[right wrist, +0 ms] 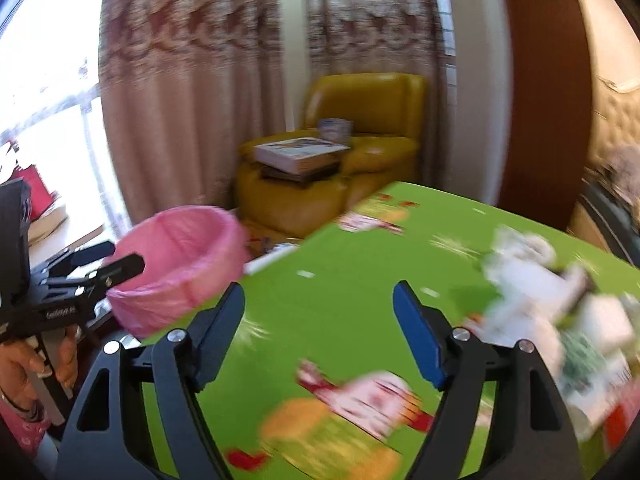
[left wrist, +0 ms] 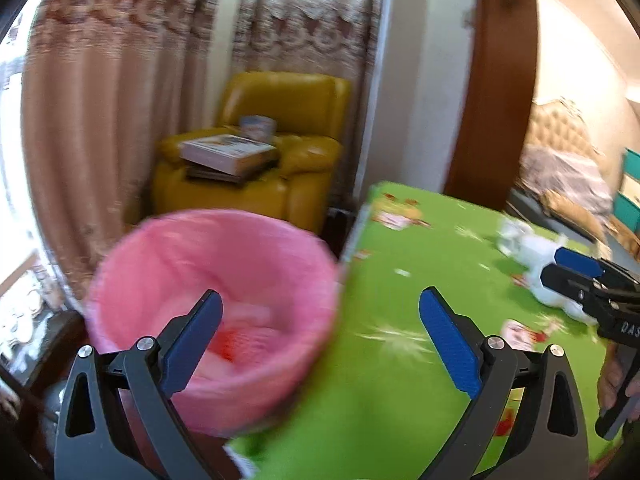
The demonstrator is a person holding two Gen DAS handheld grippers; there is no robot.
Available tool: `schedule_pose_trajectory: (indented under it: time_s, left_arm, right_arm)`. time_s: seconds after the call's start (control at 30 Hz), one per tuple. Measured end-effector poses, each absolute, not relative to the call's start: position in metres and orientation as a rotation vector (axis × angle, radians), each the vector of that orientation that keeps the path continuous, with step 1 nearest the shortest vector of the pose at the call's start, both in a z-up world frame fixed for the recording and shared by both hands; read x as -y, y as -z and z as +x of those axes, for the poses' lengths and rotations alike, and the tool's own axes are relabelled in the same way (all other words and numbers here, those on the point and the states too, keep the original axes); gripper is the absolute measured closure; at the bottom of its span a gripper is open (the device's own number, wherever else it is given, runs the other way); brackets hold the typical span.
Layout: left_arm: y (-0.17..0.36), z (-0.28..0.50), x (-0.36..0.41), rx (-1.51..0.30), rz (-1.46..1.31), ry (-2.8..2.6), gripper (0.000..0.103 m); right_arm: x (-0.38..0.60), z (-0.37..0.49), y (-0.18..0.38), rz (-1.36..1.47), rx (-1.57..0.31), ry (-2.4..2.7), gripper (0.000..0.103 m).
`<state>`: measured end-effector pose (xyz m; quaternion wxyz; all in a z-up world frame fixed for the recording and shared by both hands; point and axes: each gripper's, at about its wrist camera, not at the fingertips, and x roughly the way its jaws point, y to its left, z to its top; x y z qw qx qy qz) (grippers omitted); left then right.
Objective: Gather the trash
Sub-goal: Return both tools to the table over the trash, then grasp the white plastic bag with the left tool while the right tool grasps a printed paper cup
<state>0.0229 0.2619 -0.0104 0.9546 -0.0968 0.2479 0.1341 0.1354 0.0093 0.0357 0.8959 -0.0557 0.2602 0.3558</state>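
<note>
In the left wrist view, the white letters "DAS" stand on the black body of the right gripper (left wrist: 576, 276), at the frame's right edge over the green tablecloth (left wrist: 384, 392). A white marking on the left gripper (right wrist: 120, 264), beside the pink bin (right wrist: 180, 264), is too blurred to read.

One pink-lined bin (left wrist: 212, 312), one yellow armchair (left wrist: 256, 160), two grippers (both blurred), one green table (left wrist: 400, 360).
</note>
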Motion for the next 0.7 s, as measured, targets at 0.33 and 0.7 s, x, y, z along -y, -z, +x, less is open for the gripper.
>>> schedule_pose_trajectory:
  time_s: [0.33, 0.7]
  left_arm:
    - [0.025, 0.073, -0.149, -0.574, -0.095, -0.064, 0.01]
    - [0.044, 0.085, -0.094, -0.613, -0.015, -0.015, 0.009]
  right_arm:
    - [0.139, 0.151, -0.014, 0.014, -0.576, -0.451, 0.029]
    - [0.175, 0.173, 0.009, 0.094, -0.643, -0.39, 0.029]
